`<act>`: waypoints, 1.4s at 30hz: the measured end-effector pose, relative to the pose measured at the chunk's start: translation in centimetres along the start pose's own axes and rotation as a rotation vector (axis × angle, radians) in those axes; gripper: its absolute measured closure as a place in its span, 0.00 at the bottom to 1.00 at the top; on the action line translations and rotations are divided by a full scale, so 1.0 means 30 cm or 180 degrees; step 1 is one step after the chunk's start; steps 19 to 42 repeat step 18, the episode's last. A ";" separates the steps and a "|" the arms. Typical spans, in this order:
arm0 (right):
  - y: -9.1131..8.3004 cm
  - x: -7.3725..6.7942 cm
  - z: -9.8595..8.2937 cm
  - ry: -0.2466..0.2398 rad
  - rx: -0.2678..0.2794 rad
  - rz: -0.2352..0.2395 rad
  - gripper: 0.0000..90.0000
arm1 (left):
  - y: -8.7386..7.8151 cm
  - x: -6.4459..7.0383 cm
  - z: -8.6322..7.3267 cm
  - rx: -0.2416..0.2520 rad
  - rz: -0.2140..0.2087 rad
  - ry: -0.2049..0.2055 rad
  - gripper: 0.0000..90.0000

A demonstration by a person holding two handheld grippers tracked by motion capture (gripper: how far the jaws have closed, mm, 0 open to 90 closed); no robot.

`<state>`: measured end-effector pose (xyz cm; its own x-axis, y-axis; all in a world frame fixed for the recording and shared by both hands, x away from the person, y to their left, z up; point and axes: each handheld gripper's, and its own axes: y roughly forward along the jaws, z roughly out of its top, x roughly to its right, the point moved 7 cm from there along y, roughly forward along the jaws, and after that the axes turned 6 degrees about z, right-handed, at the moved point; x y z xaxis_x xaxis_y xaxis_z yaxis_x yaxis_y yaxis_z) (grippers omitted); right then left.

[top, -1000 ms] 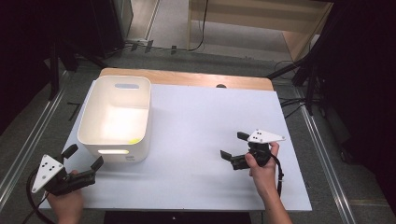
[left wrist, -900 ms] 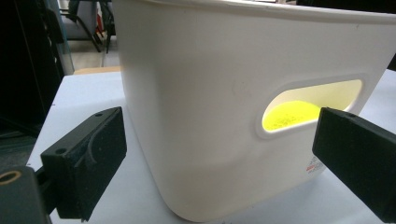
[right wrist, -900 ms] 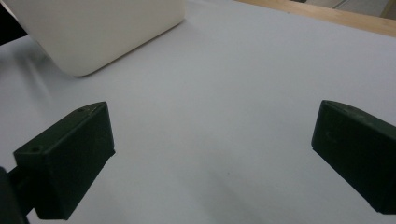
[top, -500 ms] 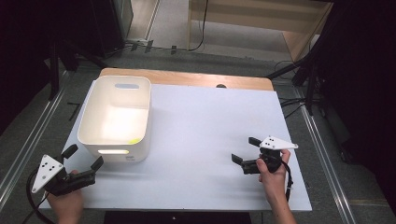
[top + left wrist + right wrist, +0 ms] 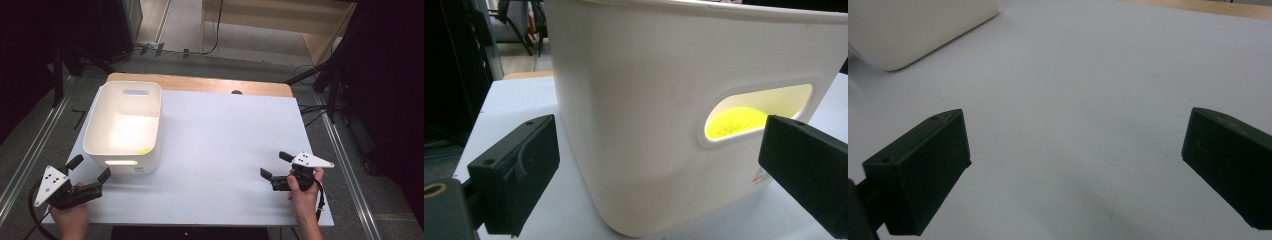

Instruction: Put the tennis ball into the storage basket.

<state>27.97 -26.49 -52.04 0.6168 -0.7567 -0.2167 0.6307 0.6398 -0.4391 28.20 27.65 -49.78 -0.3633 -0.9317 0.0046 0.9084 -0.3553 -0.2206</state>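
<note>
From the high view I see the white bin point(image 5: 125, 127) standing upright on the tabletop point(image 5: 220, 135), toward its far left part, with a handle slot in its far wall and another in its near wall. My left gripper point(image 5: 91, 173) sits just beside the bin's near left corner, held in my left hand point(image 5: 70, 215), its fingers spread wide and closed on nothing, one tip close to the bin's near wall. My right gripper point(image 5: 276, 166) is well apart from the bin, off toward the near right corner of the tabletop, held in my right hand point(image 5: 302, 192); its fingers are also spread wide and empty, pointing back toward the bin. In the left gripper view, the bin's near wall point(image 5: 649, 115) looms between and beyond my two black fingers point(image 5: 516, 172), which stand far apart without touching it; through the handle slot point(image 5: 756, 112) I can see something bright yellow point(image 5: 736, 122) inside the bin, though I cannot tell what it is. In the right gripper view, my fingers point(image 5: 923, 170) are wide apart over bare tabletop point(image 5: 1083, 100), and a rounded corner of the bin point(image 5: 913, 30) shows at the upper left, well away from them.
</note>
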 end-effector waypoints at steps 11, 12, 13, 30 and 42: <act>-0.052 0.032 -0.038 0.0062 0.0030 -0.0104 0.00 | 0.001 0.000 0.001 0.0006 -0.0001 -0.0002 0.03; -0.054 0.036 -0.042 0.0056 0.0032 -0.0124 0.00 | 0.000 -0.001 0.001 0.0001 -0.0001 -0.0005 0.03; -0.057 0.037 -0.046 0.0079 0.0033 -0.0128 0.00 | 0.000 -0.001 0.001 0.0000 0.0001 -0.0007 0.03; -0.064 0.042 -0.058 0.0137 0.0065 -0.0123 0.00 | 0.000 -0.002 0.002 0.0012 -0.0010 -0.0022 0.03; -0.064 0.042 -0.058 0.0137 0.0065 -0.0123 0.00 | 0.000 -0.002 0.002 0.0012 -0.0010 -0.0022 0.03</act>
